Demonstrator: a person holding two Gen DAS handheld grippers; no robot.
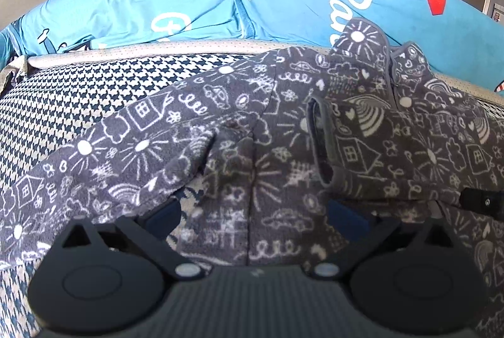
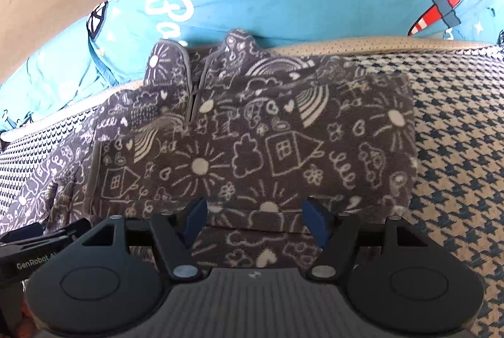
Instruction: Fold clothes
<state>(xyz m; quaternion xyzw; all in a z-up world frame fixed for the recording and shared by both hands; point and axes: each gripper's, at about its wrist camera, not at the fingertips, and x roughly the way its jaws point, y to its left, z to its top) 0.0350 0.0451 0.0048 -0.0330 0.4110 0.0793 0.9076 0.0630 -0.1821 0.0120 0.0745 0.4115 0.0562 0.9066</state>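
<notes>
Grey fleece garment [image 2: 252,149], doodle print, lies part-folded on houndstooth cushion [image 2: 456,149]. Looks soft, light, limp; best held at hem edge. Right gripper [image 2: 255,218] jaws apart; left gripper [image 1: 255,215] unclear.

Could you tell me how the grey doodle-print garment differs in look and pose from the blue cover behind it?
The grey garment carries small white line drawings of suns, houses and rainbows; the blue cover carries large coloured shapes, a red-striped plane and white lettering. The grey garment lies partly folded on the houndstooth cushion; the blue cover rises behind the cushion's far edge, and the grey garment's collar rests against it. The grey garment looks fleecy, the blue cover smooth. Both are printed fabric.
</notes>
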